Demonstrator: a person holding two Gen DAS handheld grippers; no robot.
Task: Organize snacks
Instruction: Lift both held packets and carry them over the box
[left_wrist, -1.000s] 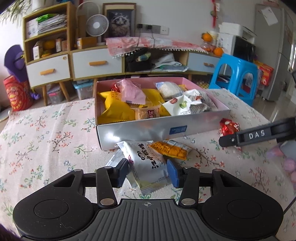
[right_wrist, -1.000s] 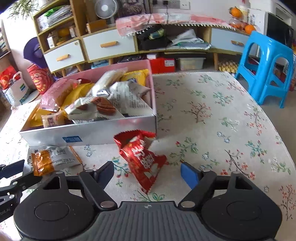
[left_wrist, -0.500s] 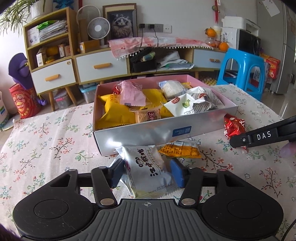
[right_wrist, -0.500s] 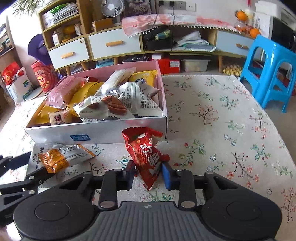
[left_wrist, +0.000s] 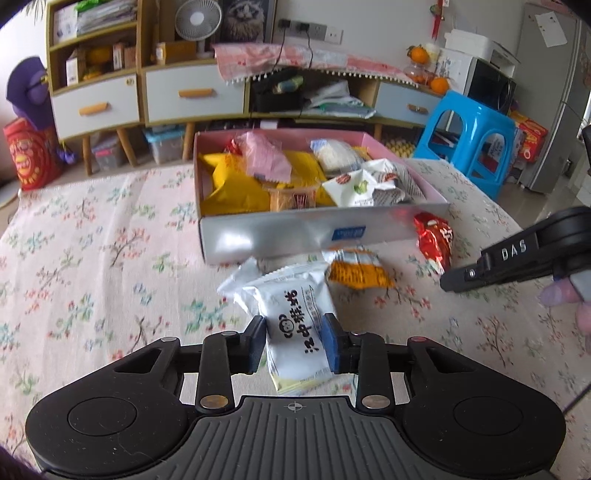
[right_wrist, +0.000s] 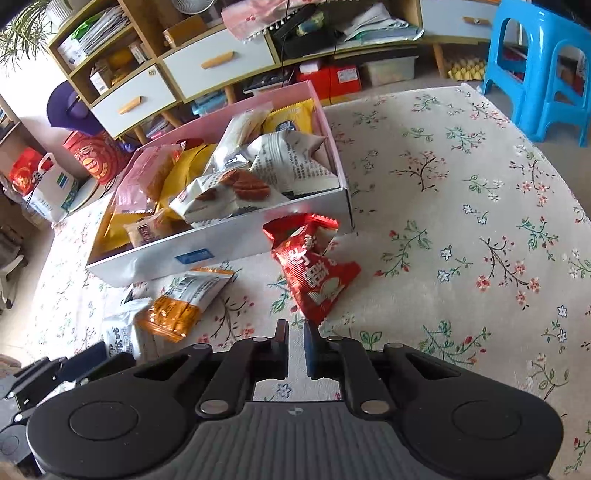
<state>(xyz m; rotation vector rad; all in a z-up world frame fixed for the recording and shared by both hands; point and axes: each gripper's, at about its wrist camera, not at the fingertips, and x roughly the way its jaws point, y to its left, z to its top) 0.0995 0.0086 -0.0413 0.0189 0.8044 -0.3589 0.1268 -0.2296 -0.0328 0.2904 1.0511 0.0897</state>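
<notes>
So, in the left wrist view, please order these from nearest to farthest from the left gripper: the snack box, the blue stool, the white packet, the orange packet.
From the left gripper:
1. White packet, between its fingers.
2. Orange packet, just beyond, slightly right.
3. Snack box, behind both packets, centre.
4. Blue stool, off the table, far right.

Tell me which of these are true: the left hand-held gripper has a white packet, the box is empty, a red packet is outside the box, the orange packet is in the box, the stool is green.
1. The left hand-held gripper clamps a white packet. True; its jaws have just been closing onto it.
2. The box is empty. False: it is full of snack packets.
3. A red packet is outside the box. True, by its front corner.
4. The orange packet is in the box. False: it lies on the flowered tablecloth in front of it.
5. The stool is green. False: it is blue.
</notes>
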